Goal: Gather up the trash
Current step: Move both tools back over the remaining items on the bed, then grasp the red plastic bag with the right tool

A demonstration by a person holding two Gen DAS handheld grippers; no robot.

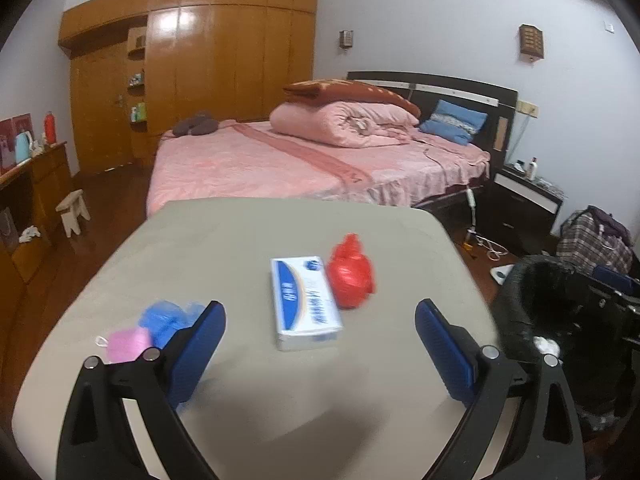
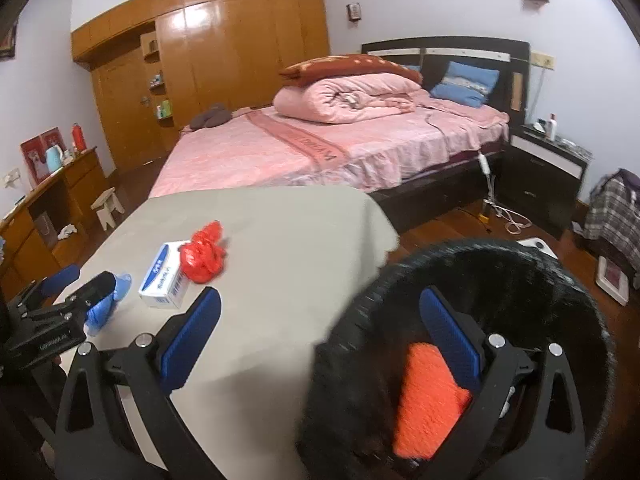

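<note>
Left gripper (image 1: 320, 332): jaws spread wide, nothing between them, above grey table (image 1: 224, 240). On the table: tissue box (image 1: 306, 302), red crumpled bag (image 1: 352, 276) touching its right side, blue wad (image 1: 168, 320) and pink item (image 1: 126, 344) at left.

Right gripper (image 2: 320, 320): jaws spread, empty, over black-lined bin (image 2: 480, 272) beside the table; orange item (image 2: 430, 400) lies inside the bin.

A matt grey cloth covers the near table (image 1: 248, 232). The red bag (image 1: 351, 274) looks like crinkled glossy plastic. The far wardrobe (image 1: 224, 56) is glossy varnished wood; the right bin's liner (image 2: 360, 380) seems black plastic.
</note>
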